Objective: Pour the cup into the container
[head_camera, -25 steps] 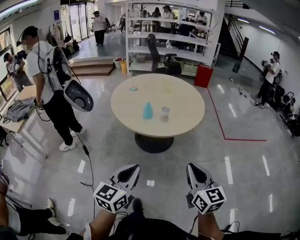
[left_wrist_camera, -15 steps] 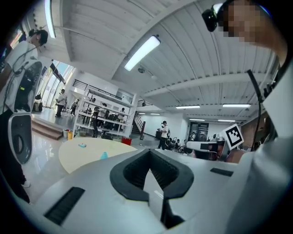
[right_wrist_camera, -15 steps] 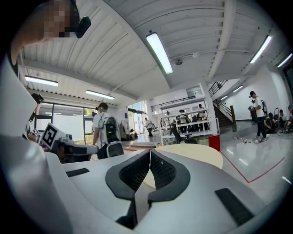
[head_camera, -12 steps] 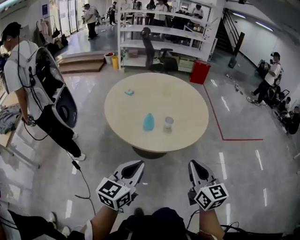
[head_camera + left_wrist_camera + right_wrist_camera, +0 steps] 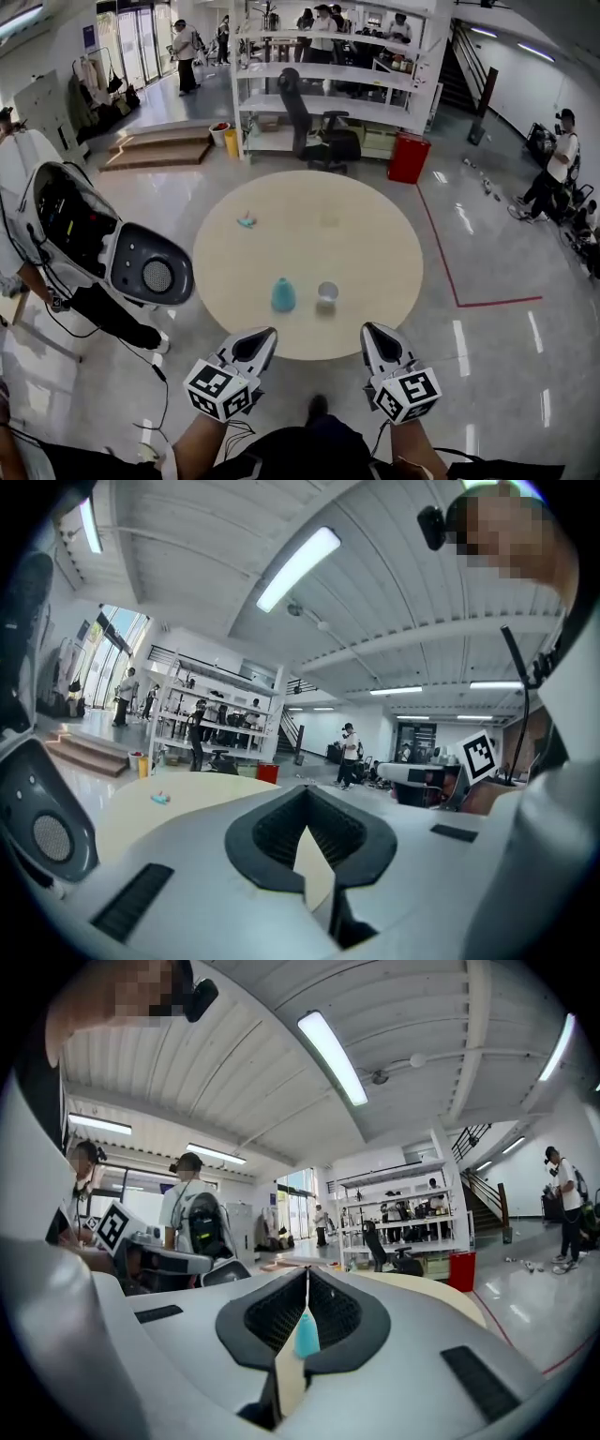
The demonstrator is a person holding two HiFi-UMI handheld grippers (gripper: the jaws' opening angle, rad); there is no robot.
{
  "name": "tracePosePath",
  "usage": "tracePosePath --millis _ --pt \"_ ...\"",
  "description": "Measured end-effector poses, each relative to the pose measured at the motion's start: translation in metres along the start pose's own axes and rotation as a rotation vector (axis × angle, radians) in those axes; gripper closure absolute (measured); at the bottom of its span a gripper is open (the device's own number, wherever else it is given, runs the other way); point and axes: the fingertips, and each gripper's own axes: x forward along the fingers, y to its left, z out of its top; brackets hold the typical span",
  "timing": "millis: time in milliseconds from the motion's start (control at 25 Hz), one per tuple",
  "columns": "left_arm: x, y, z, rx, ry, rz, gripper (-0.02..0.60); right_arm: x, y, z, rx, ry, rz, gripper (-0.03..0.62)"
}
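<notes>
Closing the distance is the only change so far: a second ago the round beige wooden counter [image 5: 309, 234] sat well off across the glossy floor, and now its near edge lies just beyond both tools. The left gripper [image 5: 263, 334] and the right gripper [image 5: 372, 330] are carried level, side by side, with the fingers of each clenched tip to tip on nothing. Near the counter's front edge, the light-blue tapered plastic vessel [image 5: 283, 294] stands upright just beside the small translucent round cup [image 5: 327, 292]. The two do not touch, and neither has been handled. A little teal scrap [image 5: 247, 221] lies farther back on the counter. From this far, the translucent one looks like the cup to be poured and the blue one its container, though that is a judgement. For the task, this means only the approach is done and pouring has not begun. The next step likely calls for one set of fingers to open before reaching for the cup.
</notes>
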Motion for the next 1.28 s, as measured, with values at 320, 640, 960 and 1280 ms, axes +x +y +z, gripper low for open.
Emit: tracePosePath --millis 320,640,960,1280 --pt "0.08 0.027 0.031 -0.013 -0.04 0.057 0.581 0.062 -0.073 0.016 -0.024 0.001 0.053 0.588" --pt "0.114 0.068 0.025 -0.04 -0.012 0.08 0.581 0.117 -0.091 -0.001 -0.009 0.029 0.064 0.588" --pt "0.124 0.12 0.013 -0.072 0.034 0.089 0.581 0.162 -0.093 -0.015 0.006 0.052 0.036 0.586" --pt "0.129 0.187 -0.064 -0.133 0.182 0.203 0.581 0.192 -0.094 -0.112 0.089 0.201 0.017 0.401"
